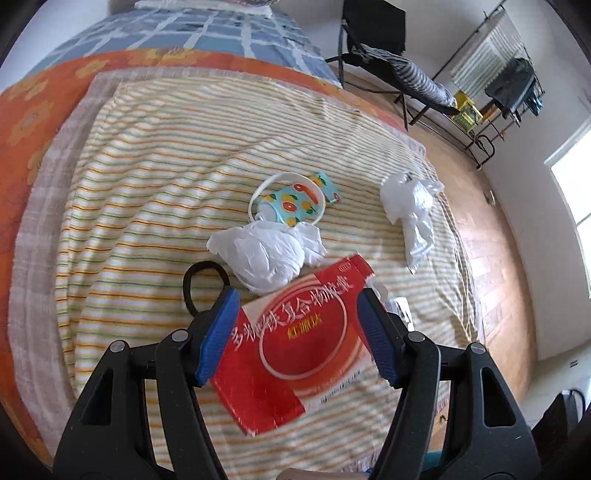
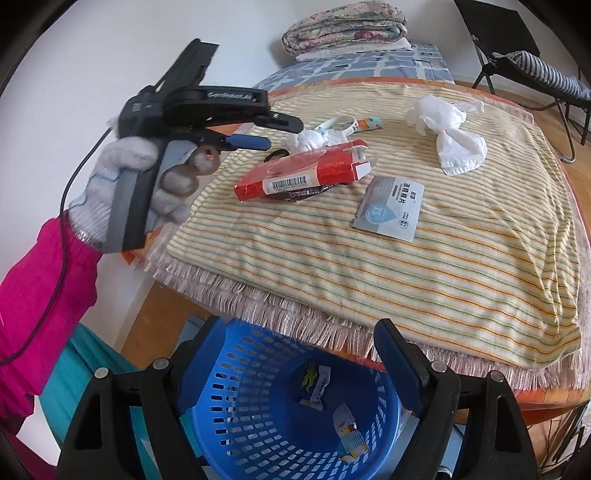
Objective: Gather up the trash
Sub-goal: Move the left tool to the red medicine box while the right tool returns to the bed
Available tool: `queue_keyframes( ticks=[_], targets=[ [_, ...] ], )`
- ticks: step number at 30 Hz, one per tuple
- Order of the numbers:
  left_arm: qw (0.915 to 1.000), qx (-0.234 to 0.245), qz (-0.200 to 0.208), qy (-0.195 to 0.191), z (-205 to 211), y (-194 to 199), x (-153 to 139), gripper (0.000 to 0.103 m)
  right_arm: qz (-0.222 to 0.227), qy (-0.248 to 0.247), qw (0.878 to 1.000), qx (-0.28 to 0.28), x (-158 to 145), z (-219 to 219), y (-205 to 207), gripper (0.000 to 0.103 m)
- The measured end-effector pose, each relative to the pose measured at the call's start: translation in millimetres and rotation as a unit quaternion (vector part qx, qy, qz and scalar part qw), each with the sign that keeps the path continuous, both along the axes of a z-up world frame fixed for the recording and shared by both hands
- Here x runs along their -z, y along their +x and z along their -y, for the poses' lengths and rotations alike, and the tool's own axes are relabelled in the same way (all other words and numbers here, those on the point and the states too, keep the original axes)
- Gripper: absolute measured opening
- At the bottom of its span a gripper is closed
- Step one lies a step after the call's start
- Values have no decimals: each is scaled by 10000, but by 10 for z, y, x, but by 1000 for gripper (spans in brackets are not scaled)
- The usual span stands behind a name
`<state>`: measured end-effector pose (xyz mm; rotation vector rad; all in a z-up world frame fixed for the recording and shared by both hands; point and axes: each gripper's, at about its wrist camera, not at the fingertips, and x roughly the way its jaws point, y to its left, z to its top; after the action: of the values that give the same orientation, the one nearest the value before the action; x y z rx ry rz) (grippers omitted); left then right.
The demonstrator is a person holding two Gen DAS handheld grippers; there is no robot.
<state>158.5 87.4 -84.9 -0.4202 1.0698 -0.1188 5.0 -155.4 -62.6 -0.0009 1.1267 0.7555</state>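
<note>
A red box [image 1: 295,332] [image 2: 295,173] with white print lies on the striped blanket [image 1: 147,166] [image 2: 406,277]. My left gripper [image 1: 295,295] [image 2: 273,133] hovers over the box's near end, open, its blue pads on either side of the box and not pressing it. Beyond it lie a crumpled white bag [image 1: 266,254], a teal fruit-print wrapper [image 1: 291,203], a black hair tie [image 1: 199,284] and a second white bag [image 1: 410,206] [image 2: 443,122]. A grey wipe sachet [image 2: 389,208] lies beside the box. My right gripper [image 2: 301,326] hangs open and empty above the blue basket [image 2: 229,406], which holds several small wrappers.
A gloved hand [image 2: 122,158] with a pink sleeve [image 2: 48,277] holds the left gripper. A folded quilt [image 2: 343,26] sits at the bed's far end. A folding chair [image 2: 535,66] [image 1: 388,55] and a drying rack [image 1: 498,92] stand on the wooden floor beyond the bed's edge.
</note>
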Motion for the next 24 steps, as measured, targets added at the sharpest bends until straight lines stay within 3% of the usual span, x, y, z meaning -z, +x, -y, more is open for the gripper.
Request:
queue_keyframes(
  ticks=[8, 17, 21, 23, 24],
  targets=[
    [9997, -14, -176, 184, 11, 135, 197, 68, -8, -4, 10000, 47, 4, 47, 6, 85],
    [9989, 63, -373, -284, -43, 57, 258, 68, -30, -14, 9999, 107, 9, 82, 67, 85],
    [9985, 344, -339, -242, 65, -36, 164, 68, -88, -58, 9998, 148, 41, 81, 157, 85],
    [9981, 514, -323, -115, 156, -86, 132, 79, -139, -61, 9997, 188, 58, 87, 226, 85],
    [9976, 636, -288, -35, 218, -121, 116, 79, -159, -65, 9996, 226, 62, 95, 274, 85]
  ],
)
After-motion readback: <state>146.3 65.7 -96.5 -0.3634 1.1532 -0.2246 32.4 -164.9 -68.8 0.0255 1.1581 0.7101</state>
